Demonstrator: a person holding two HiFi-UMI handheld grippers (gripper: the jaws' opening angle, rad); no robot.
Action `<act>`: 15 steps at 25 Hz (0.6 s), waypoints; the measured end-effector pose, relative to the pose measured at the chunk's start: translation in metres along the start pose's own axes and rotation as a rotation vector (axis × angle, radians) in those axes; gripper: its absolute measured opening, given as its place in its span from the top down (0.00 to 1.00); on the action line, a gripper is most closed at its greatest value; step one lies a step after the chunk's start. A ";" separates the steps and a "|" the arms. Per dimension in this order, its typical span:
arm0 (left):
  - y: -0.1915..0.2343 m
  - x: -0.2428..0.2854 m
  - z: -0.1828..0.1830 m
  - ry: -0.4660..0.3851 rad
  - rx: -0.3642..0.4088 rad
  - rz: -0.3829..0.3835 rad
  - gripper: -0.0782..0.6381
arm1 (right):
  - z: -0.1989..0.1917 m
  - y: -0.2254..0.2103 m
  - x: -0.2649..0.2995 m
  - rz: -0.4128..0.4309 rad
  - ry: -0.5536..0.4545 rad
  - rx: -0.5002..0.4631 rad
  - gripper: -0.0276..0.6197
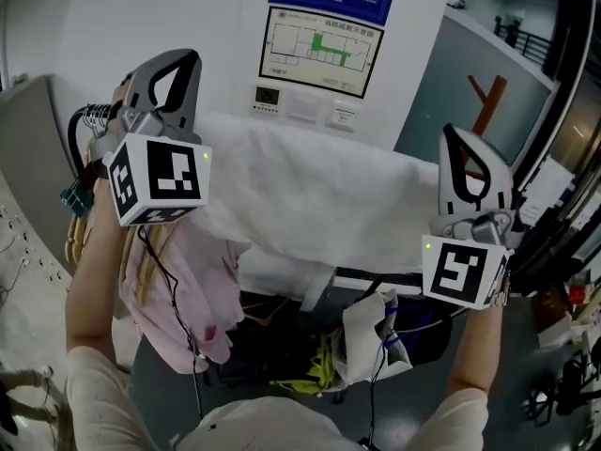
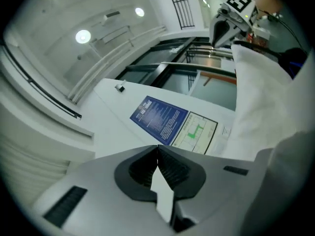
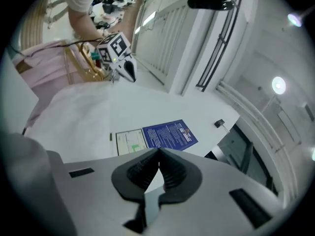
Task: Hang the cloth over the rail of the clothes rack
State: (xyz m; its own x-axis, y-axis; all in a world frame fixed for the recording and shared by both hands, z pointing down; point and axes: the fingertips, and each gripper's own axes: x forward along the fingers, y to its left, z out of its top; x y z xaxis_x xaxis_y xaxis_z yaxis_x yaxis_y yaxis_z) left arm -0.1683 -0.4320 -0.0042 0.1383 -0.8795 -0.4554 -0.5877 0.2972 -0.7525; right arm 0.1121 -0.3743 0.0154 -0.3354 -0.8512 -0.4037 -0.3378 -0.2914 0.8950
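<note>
You are holding the white cloth [image 1: 310, 195] spread wide between both grippers, up in front of the wall with the floor plan [image 1: 321, 50]. The left gripper [image 2: 157, 154] is pinching one top corner. Its jaws are meeting at the tips, with a sliver of white fabric clamped between the pads. The right gripper [image 3: 158, 156] is doing the same at the other corner, jaws closed on a pale fold.

The cloth is sagging a little between the two grips and hanging in front of the clothes rack. The dark rail [image 1: 376, 277] is showing just under its lower edge, and a pink garment [image 1: 183, 280] is hanging at the rack's left end. Whether the cloth is touching the rail, you cannot tell from here.

The fabric is looking light, thin and limp, so it is likely to drape readily, and to slide off if one side is hanging longer. The corner grips are suiting it, since they are stretching the top edge flat.
</note>
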 end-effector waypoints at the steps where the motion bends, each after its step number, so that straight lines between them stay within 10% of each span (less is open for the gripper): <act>1: 0.001 -0.015 0.008 -0.037 -0.044 0.010 0.87 | 0.009 0.006 -0.011 0.003 -0.015 0.045 0.93; 7: -0.054 -0.107 0.020 -0.123 -0.302 -0.147 0.87 | 0.025 0.063 -0.076 -0.113 -0.054 0.654 0.93; 12: -0.130 -0.170 -0.013 -0.035 -0.789 -0.143 0.87 | 0.013 0.153 -0.114 -0.005 0.083 0.885 0.93; 15: -0.184 -0.208 -0.025 0.032 -0.835 -0.239 0.87 | 0.006 0.203 -0.144 0.031 0.209 0.959 0.93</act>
State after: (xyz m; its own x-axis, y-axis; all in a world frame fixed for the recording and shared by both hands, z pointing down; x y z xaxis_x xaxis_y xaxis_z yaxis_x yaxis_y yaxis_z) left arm -0.1083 -0.3133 0.2406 0.3178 -0.8972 -0.3067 -0.9400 -0.2559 -0.2255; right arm 0.0868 -0.3080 0.2540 -0.2253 -0.9394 -0.2582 -0.9333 0.1321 0.3340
